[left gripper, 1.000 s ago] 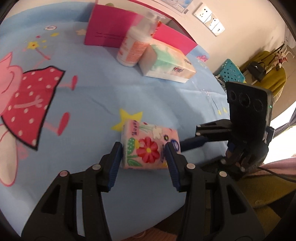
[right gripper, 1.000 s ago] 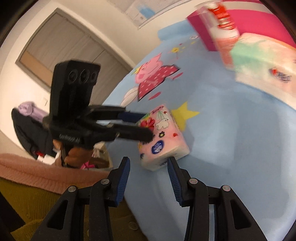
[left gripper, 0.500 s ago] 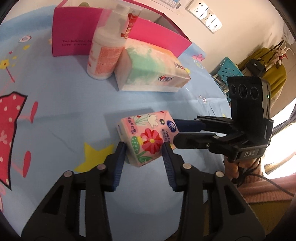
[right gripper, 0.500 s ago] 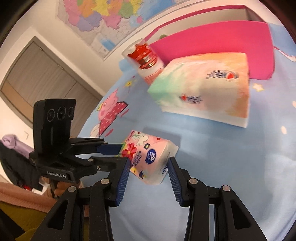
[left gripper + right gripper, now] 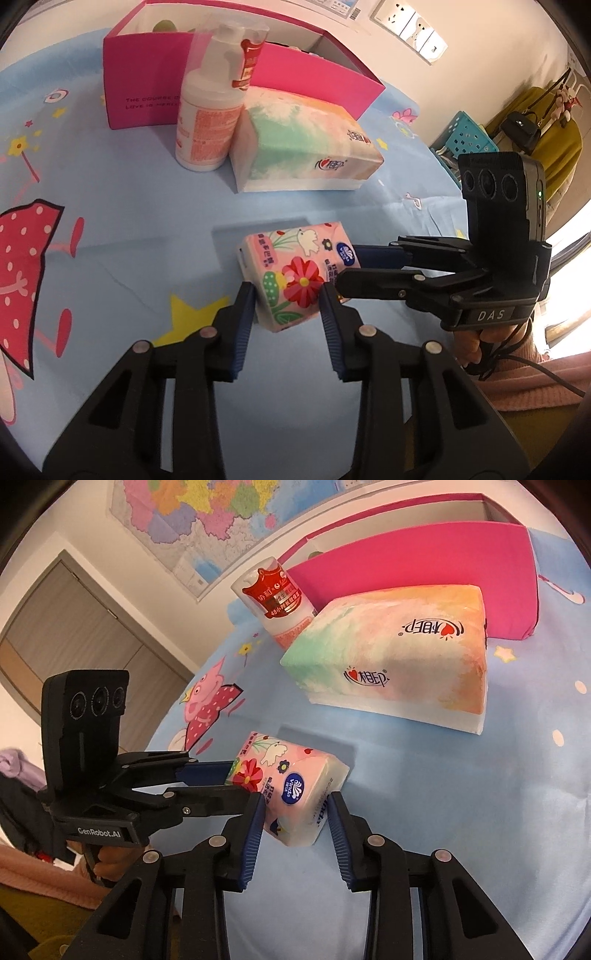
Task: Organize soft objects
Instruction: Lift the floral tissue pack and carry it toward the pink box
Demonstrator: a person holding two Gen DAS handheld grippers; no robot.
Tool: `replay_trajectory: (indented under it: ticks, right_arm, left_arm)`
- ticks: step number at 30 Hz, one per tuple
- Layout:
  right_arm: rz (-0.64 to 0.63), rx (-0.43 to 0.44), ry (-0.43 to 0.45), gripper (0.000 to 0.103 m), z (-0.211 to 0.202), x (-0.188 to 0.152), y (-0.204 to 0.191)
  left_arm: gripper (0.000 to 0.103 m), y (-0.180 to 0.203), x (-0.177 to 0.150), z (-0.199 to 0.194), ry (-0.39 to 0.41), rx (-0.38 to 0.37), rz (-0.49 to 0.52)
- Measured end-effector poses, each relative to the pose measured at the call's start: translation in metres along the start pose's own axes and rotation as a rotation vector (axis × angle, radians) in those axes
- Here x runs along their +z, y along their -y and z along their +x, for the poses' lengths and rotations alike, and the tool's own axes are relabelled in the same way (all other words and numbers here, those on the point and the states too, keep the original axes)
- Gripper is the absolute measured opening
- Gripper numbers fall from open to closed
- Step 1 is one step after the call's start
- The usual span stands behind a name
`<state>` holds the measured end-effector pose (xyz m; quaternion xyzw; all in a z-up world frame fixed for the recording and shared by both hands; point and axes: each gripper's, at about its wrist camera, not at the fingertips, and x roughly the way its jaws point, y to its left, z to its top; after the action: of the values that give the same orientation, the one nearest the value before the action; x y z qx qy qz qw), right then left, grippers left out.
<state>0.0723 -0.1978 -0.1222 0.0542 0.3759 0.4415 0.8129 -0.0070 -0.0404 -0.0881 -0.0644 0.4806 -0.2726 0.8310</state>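
Gripping the small floral tissue pack (image 5: 300, 275) w/ both tongs at once. My left gripper (image 5: 287, 295) is closing, its blue pads pressed on the pack's near end; my right gripper (image 5: 297, 805) is closing too, pads tight on the other end, approx. crosswise to the left. Pack sits tilted over the blue cartoon sheet (image 5: 122, 206); can't tell if its low corner touches. Beyond it: big tissue pack (image 5: 306, 147), lotion bottle (image 5: 212, 110) touching it, pink box (image 5: 144, 85) behind.
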Motion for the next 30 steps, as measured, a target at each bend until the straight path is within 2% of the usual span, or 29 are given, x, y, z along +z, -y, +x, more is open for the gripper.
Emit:
replay_trajectory:
  ticks: [21, 30]
  right_arm:
    - [-0.047, -0.033, 0.054, 0.035, -0.017, 0.008, -0.011]
    - [-0.085, -0.052, 0.105, 0.035, -0.033, 0.017, -0.019]
  left_arm:
    - [0.038, 0.012, 0.011, -0.012, 0.055, 0.013, 0.037]
    - [0.038, 0.02, 0.022, -0.022, 0.097, 0.02, 0.067]
